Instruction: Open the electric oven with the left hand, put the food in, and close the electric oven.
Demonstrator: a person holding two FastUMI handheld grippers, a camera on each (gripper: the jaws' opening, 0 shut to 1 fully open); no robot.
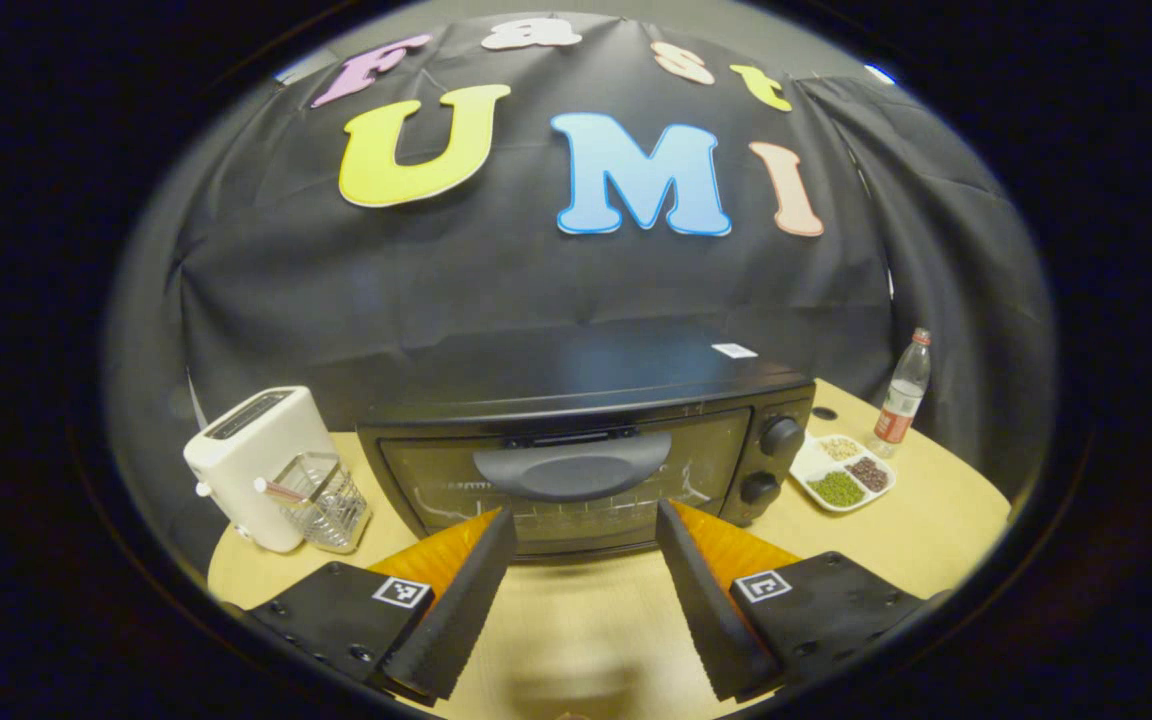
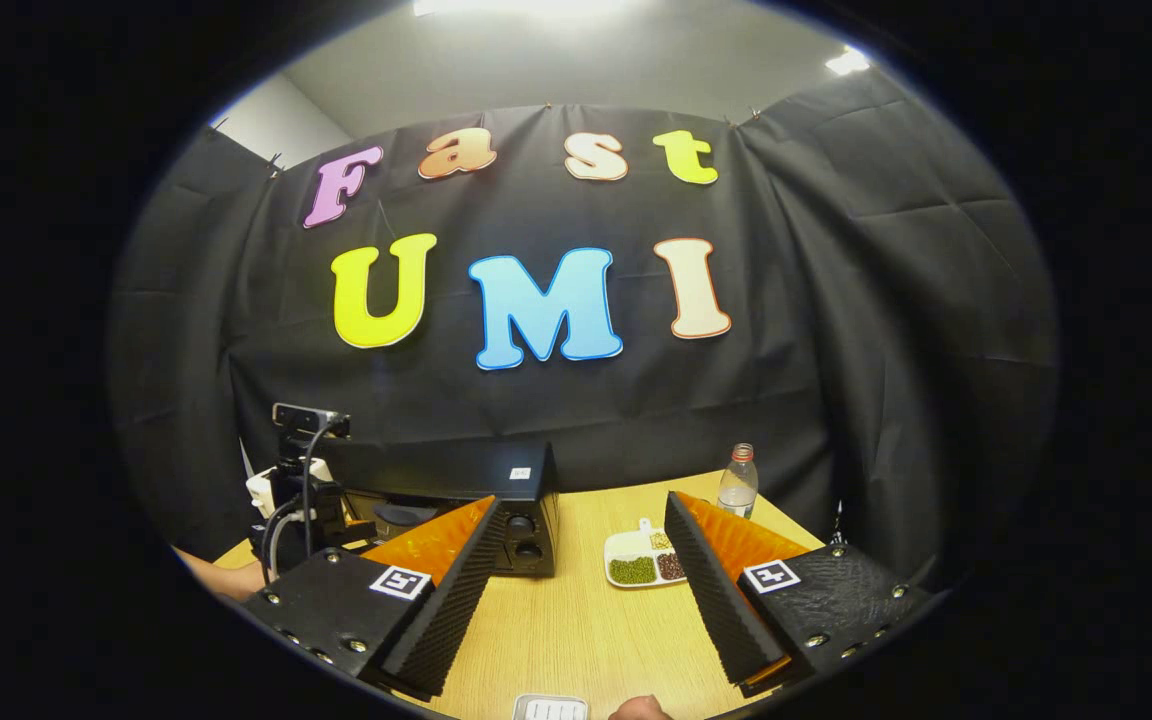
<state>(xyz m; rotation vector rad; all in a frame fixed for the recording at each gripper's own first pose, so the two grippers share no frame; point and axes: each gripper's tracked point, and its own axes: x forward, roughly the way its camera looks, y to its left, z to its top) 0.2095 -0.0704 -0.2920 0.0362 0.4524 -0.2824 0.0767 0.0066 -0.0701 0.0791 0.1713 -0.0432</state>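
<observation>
Writing: the white sticker (image 1: 733,350) on the oven's top and the label on the bottle are too small for me to read.
Oven: one black electric oven (image 1: 586,440) sits on the wooden table (image 1: 896,540), door shut, its glass front and handle (image 1: 572,468) facing my left gripper (image 1: 584,530); its long axis runs side to side across that view.
Knobs: two (image 1: 781,436), stacked at the oven's right end.
My left jaws: wide apart, holding nothing, just short of the door.
My right gripper (image 2: 581,525): jaws wide, empty, over the table, oven (image 2: 496,500) ahead to the left.
Beside the oven: one white toaster (image 1: 251,460), one clear rack (image 1: 326,500), one three-part dish (image 1: 841,475) of beans, one bottle (image 1: 902,395).
</observation>
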